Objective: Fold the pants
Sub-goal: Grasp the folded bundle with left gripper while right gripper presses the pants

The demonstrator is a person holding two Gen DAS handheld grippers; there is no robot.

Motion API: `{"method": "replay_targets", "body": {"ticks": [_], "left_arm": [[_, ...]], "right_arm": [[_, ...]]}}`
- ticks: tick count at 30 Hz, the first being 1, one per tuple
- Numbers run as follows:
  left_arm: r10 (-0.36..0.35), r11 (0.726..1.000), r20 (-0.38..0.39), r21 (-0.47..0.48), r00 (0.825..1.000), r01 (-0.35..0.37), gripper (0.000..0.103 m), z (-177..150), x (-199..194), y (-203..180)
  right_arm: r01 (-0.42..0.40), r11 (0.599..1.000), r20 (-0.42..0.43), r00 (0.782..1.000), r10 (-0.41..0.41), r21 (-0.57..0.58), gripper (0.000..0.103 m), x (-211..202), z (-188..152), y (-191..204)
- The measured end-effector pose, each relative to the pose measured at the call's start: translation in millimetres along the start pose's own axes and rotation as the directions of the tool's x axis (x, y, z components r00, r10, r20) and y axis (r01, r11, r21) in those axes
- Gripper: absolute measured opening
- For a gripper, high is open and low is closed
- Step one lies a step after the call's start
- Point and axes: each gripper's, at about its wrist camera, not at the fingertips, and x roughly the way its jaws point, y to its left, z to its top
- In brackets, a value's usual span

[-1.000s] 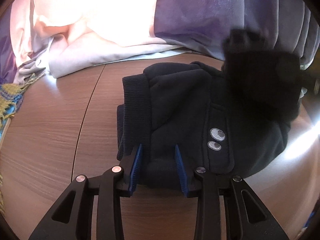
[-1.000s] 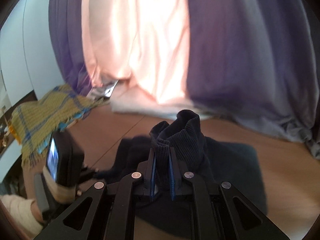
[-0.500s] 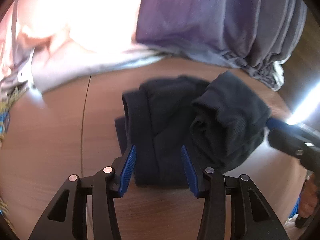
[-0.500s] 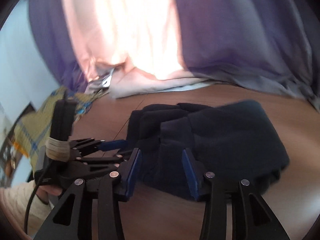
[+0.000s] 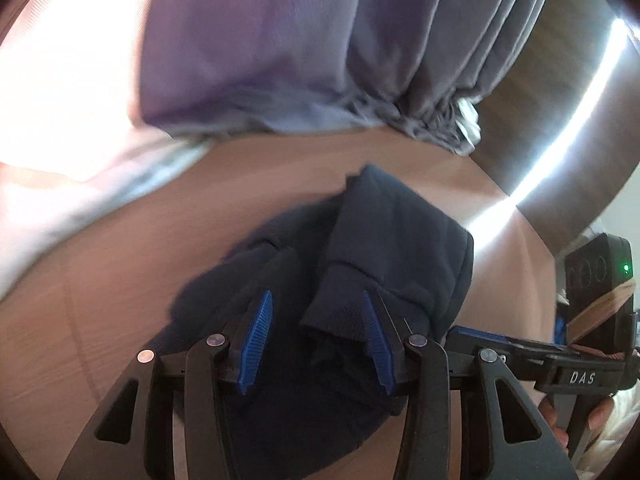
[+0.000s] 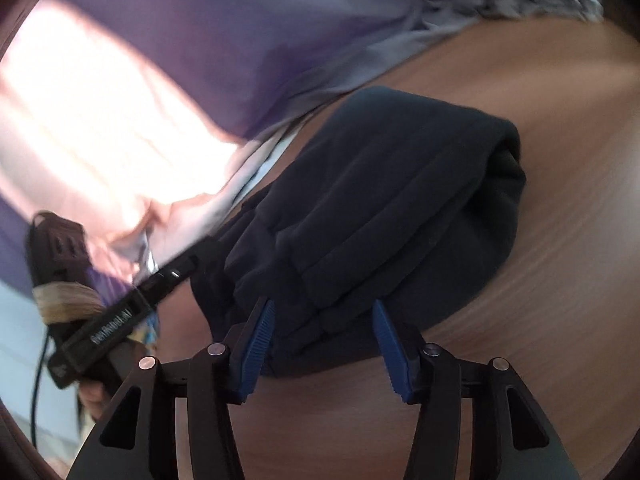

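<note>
The dark navy pants [image 5: 384, 248] lie folded in a compact bundle on the wooden table [image 5: 120, 280], with a ribbed cuff on top near the front. My left gripper [image 5: 318, 340] is open, its blue pads either side of the cuff without closing on it. In the right wrist view the pants [image 6: 384, 200] lie just beyond my right gripper [image 6: 326, 344], which is open and empty at the bundle's near edge. Each gripper shows in the other's view: the right one [image 5: 520, 350] at the right, the left one [image 6: 120, 312] at the left.
Purple and grey curtains [image 5: 280, 48] hang down to the table's far edge, with bright pink-white fabric [image 6: 100, 112] beside them. The table's right edge [image 5: 520, 216] catches a bright strip of light. Bare wood [image 6: 560, 280] lies right of the bundle.
The right gripper, shut on the cuff a second ago, laid it onto the bundle and opened. Both grippers have tilted and moved in low, close to the folded pants.
</note>
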Motion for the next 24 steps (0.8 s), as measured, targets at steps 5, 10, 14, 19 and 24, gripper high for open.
{"method": "replay_targets", "body": {"ticks": [5, 10, 14, 19, 24], "left_arm": [[-0.115, 0.993, -0.146, -0.048, 0.983, 0.109, 0.043, -5.3, 30.4, 9.5], [-0.140, 0.990, -0.185, -0.059, 0.973, 0.132, 0.043, -8.6, 35.5, 10.3], [-0.134, 0.990, -0.198, -0.063, 0.971, 0.123, 0.037, -7.9, 39.6, 10.2], [-0.131, 0.991, -0.179, -0.060, 0.975, 0.122, 0.015, -8.3, 32.6, 11.4], [-0.123, 0.992, -0.167, 0.000, 0.978, 0.124, 0.012, -5.4, 25.3, -3.5]], "right_arm": [[-0.004, 0.996, -0.005, 1.000, 0.004, 0.094, 0.053, 7.9, 3.3, -8.9], [0.002, 0.995, -0.018, 1.000, 0.000, 0.097, 0.054, 14.4, 0.5, -9.6], [-0.001, 0.998, -0.032, 0.999, 0.003, 0.068, 0.053, 20.1, 2.8, -3.2], [0.019, 0.999, -0.032, 0.999, -0.018, 0.035, 0.032, 19.1, 5.9, 0.7], [0.019, 1.000, -0.018, 1.000, -0.019, -0.007, 0.023, 12.5, 6.1, 9.1]]}}
